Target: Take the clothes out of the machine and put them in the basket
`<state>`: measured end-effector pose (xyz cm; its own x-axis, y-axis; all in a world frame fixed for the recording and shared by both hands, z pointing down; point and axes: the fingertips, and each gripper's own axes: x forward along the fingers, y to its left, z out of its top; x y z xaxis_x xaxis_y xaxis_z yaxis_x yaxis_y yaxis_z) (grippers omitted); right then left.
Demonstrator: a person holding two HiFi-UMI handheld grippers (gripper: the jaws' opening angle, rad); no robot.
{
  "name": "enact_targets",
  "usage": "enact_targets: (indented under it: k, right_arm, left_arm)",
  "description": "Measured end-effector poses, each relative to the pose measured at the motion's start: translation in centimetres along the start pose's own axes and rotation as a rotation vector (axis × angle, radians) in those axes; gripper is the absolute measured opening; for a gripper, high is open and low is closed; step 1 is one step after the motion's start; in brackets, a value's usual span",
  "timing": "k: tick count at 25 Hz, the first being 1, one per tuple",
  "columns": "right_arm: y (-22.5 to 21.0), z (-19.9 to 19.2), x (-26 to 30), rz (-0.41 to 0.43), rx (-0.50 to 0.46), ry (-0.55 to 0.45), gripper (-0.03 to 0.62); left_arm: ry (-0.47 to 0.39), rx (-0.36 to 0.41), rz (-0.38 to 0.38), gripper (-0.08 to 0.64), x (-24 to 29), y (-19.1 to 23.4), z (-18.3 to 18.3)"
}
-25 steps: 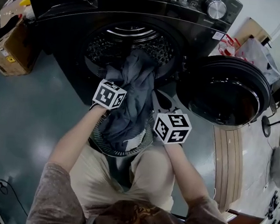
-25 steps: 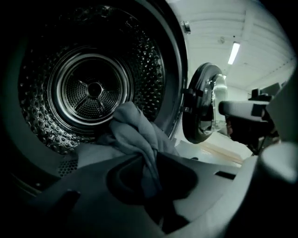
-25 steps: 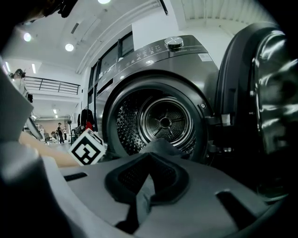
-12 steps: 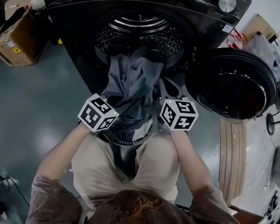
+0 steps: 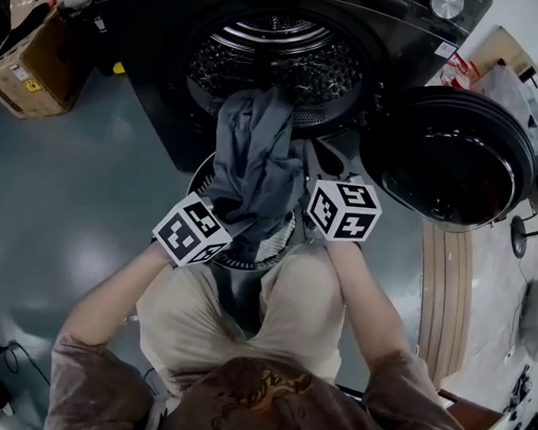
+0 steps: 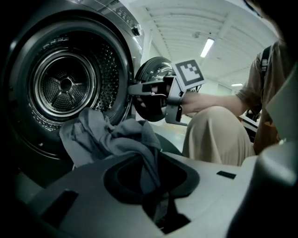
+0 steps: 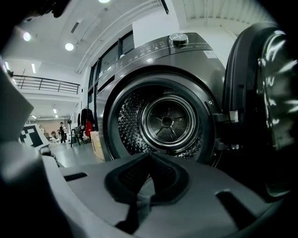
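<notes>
Jaws of left gripper clamp the grey garment and have just been easing open a little, cloth between them. Right gripper jaws are together, nothing clearly held. Garment is limp, crumpled and mid-transfer: its lower end hangs over the basket by the knees, its far end is near the drum mouth, contact unclear. Drum looks empty. Left to do, likely: drop it in.

Crumpled grey garment draped from open dark machine into round basket; mostly outside drum
</notes>
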<state>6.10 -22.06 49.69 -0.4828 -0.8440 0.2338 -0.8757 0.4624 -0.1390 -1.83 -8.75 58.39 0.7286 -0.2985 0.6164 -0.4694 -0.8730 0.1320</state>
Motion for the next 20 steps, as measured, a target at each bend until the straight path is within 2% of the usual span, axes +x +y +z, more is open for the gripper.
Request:
enact_targets:
  k: [2,4,8,11,15,20]
  right_arm:
    - [0.3,0.0,0.0,0.005,-0.001,0.001,-0.005]
    - [0.3,0.0,-0.1,0.006,0.003,0.001,-0.005]
    - [0.2,0.1,-0.2,0.005,0.009,-0.002,-0.005]
    - [0.3,0.0,-0.2,0.008,0.012,0.000,-0.005]
    - [0.6,0.2,-0.7,0.020,0.006,-0.004,-0.005]
    - [0.5,0.1,-1.5,0.033,0.016,0.001,-0.005]
  left_arm:
    - [0.022,0.034,0.069,0.132,0.4,1.6,-0.1]
    - [0.008,0.037,0.145,0.188,0.3,3.8,0.3]
    - [-0.126,-0.014,0.285,0.266,0.2,8.7,3.2]
    - [-0.160,-0.036,0.354,0.330,2.2,12.2,4.6]
    - [-0.137,-0.022,0.454,0.381,6.3,16.6,5.7]
    - [-0.092,-0.021,0.544,0.391,9.2,20.9,5.9]
